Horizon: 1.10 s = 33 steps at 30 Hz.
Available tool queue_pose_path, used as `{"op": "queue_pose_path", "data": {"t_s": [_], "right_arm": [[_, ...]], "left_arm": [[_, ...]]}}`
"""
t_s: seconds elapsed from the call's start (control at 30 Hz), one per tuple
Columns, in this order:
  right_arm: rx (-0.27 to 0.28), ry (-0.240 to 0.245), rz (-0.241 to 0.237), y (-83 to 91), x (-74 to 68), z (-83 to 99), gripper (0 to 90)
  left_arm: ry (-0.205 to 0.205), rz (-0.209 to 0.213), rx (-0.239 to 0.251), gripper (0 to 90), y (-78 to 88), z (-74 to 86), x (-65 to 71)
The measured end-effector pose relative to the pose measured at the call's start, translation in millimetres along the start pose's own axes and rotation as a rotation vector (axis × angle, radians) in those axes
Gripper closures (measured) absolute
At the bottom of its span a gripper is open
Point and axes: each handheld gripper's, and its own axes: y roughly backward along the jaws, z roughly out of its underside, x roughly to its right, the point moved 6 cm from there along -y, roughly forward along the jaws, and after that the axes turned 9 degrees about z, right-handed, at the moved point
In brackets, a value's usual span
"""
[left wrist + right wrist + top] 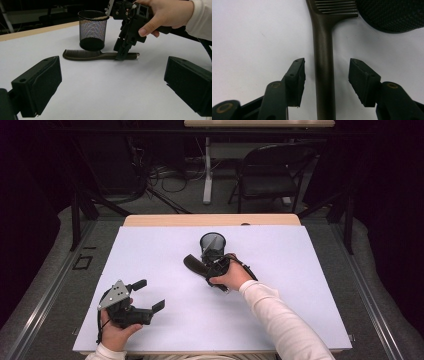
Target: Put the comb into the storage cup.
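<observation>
Comb [100,55], dark, one piece: lies flat on the white table [150,250] at the centre of the high view, touching or just beside the foot of the black mesh cup [213,246]. Long axis runs left to right in the left claw view, teeth end at the left beside the cup, handle end with a pale tip at the right. Right claw [325,82]: poised over the handle, handle passing straight between its jaws and running up the frame toward the teeth at the top edge; jaws half spread, a gap on each side, pads not yet pressing. Right hand [231,277] is the nearer by far. Left claw [150,295]: lower left of the high view, well apart from the comb, jaws spread wide, holding nothing.
</observation>
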Motion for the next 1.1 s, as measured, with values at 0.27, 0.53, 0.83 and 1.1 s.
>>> {"op": "queue_pose_path", "data": {"t_s": [0.27, 0.53, 0.83, 1.1], "right_arm": [[-0.003, 0.014, -0.002, -0.8, -0.9, 0.3, 54.1], [-0.014, 0.027, 0.002, -2.4, -3.4, 1.0, 59.4], [-0.021, 0.037, -0.001, -4.5, -5.4, 1.6, 62.6], [-0.019, 0.058, 0.009, -6.0, -5.5, 1.8, 67.1]], "left_arm": [[0.000, -0.001, -0.001, 1.5, 0.0, 0.2, -0.2], [0.000, -0.001, -0.003, 1.6, -0.2, 0.4, -0.3], [0.000, -0.003, -0.003, 1.6, -0.2, 0.6, -0.7], [0.007, -0.009, 0.000, 1.6, 0.3, 0.6, -1.6]]}}
